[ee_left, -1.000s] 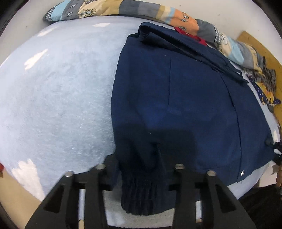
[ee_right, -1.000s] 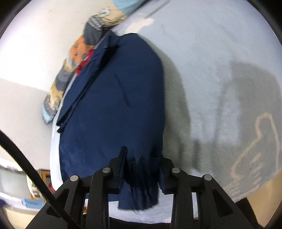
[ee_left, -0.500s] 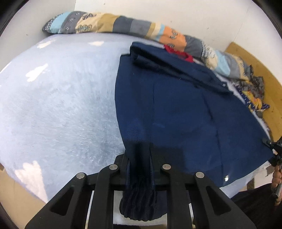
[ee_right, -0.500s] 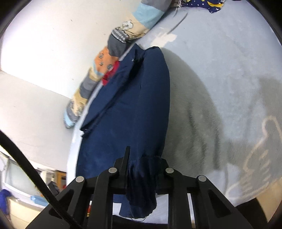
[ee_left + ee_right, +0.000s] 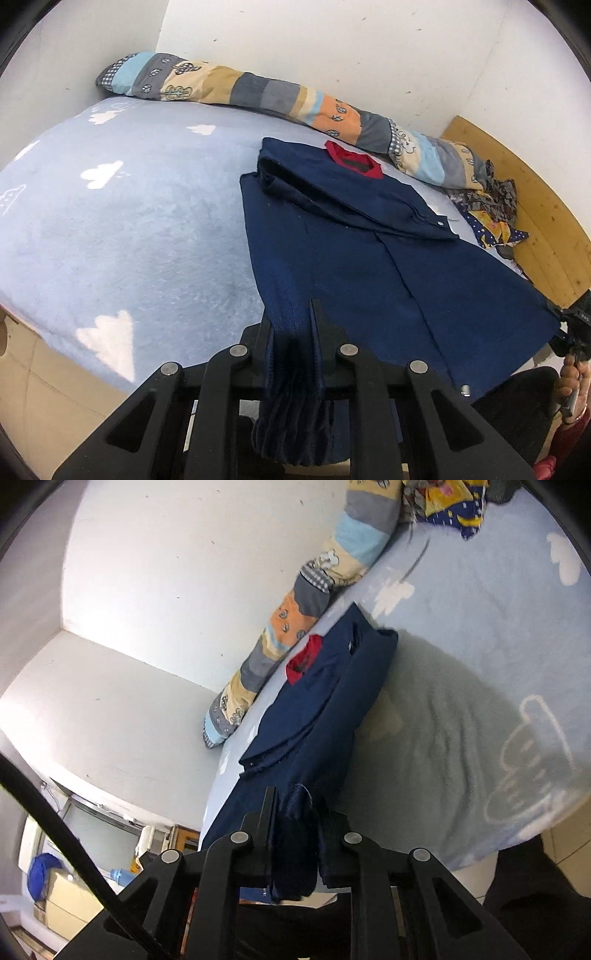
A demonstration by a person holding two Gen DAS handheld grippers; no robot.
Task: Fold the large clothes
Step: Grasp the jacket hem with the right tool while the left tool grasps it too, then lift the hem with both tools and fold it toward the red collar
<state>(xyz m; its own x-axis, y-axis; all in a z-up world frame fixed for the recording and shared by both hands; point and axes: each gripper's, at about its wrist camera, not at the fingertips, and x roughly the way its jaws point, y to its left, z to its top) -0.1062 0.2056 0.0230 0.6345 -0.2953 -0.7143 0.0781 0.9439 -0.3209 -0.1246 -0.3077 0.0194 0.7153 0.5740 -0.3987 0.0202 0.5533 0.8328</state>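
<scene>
Gripping the navy jacket [image 5: 369, 266], each hand-held gripper hides its pinched hem.

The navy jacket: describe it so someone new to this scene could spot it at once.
On the pale blue cloud-print bed cover, in front of the long patchwork bolster by the wall, lies the navy jacket. It is the only plain dark garment, with a red collar lining, unlike the patterned clothes heap beside it.
</scene>
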